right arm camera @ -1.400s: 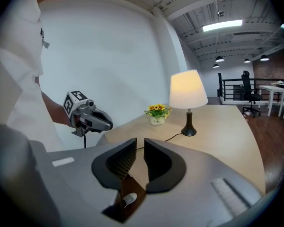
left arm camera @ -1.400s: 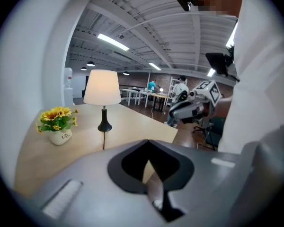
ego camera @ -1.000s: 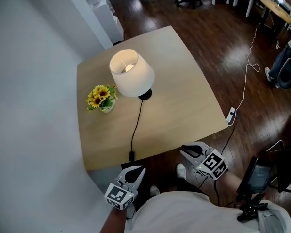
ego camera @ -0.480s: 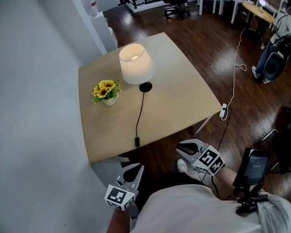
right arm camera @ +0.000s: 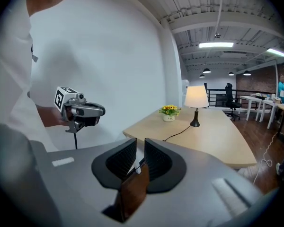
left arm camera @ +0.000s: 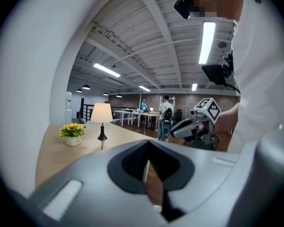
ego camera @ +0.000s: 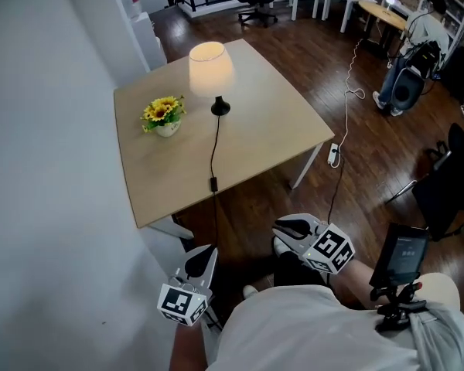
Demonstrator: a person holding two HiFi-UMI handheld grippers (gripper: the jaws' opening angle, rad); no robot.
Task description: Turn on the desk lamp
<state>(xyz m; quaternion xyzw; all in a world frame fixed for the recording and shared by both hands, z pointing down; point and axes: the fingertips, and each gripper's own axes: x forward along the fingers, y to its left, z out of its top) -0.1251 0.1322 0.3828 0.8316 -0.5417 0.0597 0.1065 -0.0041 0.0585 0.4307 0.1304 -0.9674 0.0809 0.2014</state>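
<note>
The desk lamp (ego camera: 207,59) stands at the far side of the wooden table (ego camera: 278,122), and its white shade glows. From its black base (ego camera: 220,108) a black cord runs to an inline switch (ego camera: 213,183) near the table's near edge. Both grippers are held close to my body, well short of the table. My left gripper (ego camera: 199,255) is shut and empty, and so is my right gripper (ego camera: 282,229). In the left gripper view the lamp (left arm camera: 102,113) is far ahead. The right gripper view shows the lamp (right arm camera: 196,97) beyond the table's corner.
A small pot of sunflowers (ego camera: 162,114) sits left of the lamp. A white wall (ego camera: 39,168) runs along the left. On the dark wood floor lie a power strip (ego camera: 334,154) and a white cable. A phone on a mount (ego camera: 398,257) hangs at my right.
The view has drawn back from the table, so the lamp and flowers look smaller and farther. Both grippers have stayed low by my body, shut. The lamp glows in every frame.
</note>
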